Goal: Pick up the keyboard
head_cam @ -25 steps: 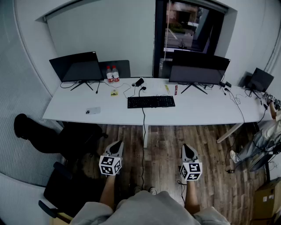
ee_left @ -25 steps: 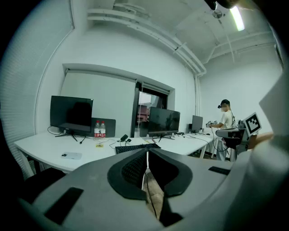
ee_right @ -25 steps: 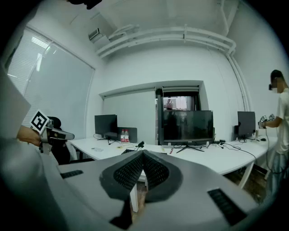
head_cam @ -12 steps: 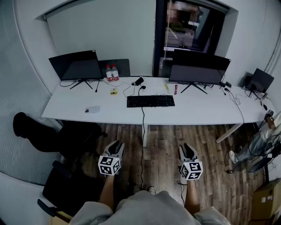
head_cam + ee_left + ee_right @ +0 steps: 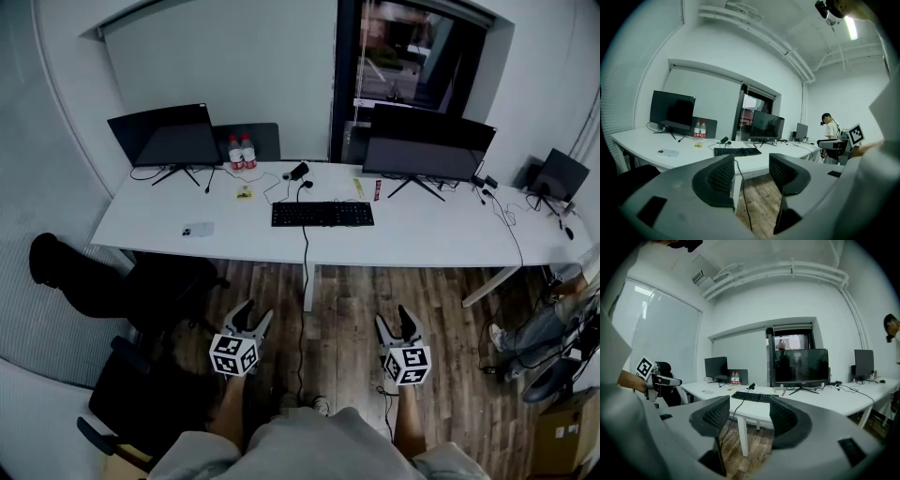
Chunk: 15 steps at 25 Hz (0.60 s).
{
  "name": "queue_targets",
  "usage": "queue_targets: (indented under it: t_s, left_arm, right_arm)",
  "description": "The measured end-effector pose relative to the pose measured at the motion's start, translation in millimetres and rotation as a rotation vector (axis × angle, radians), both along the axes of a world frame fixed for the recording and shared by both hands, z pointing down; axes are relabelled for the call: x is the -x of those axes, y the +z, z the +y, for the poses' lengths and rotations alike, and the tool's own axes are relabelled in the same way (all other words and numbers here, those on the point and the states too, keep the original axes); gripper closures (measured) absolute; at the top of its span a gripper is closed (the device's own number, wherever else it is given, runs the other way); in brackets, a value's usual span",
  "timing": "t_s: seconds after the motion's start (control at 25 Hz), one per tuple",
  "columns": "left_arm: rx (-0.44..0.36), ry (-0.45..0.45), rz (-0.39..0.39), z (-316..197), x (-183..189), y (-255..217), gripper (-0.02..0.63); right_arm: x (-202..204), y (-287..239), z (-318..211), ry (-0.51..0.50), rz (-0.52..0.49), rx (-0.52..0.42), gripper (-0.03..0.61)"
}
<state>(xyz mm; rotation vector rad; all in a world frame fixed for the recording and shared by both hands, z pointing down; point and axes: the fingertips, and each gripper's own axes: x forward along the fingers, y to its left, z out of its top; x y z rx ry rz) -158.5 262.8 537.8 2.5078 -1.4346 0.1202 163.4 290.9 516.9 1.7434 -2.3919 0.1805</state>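
Head view: keyboard (image 5: pixel 322 215) on white desk (image 5: pixel 424 240); left hand-held gripper (image 5: pixel 253 316), right hand-held gripper (image 5: pixel 394 320) gape over wood floor (image 5: pixel 345 305)

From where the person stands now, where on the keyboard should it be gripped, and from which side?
Probably the two short ends. The keyboard lies flat on the desk, long edge toward the person, with a cable crossing the middle of that edge. Come from the near side, left gripper to its left end, right gripper to its right; both are open.

No legible txt — labels on bottles (image 5: pixel 236 153) too small, blurry; keyboard (image 5: pixel 322 215) key legends same.
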Motion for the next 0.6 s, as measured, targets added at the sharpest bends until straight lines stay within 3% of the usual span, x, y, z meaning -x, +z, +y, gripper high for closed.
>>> queue_targets:
  t_s: [0.6]
  left_arm:
    - [0.0,0.005,-0.033,6,-40,-1,0.399]
  right_arm:
    - [-30,10,8,-0.012,-0.035,-0.001,0.347]
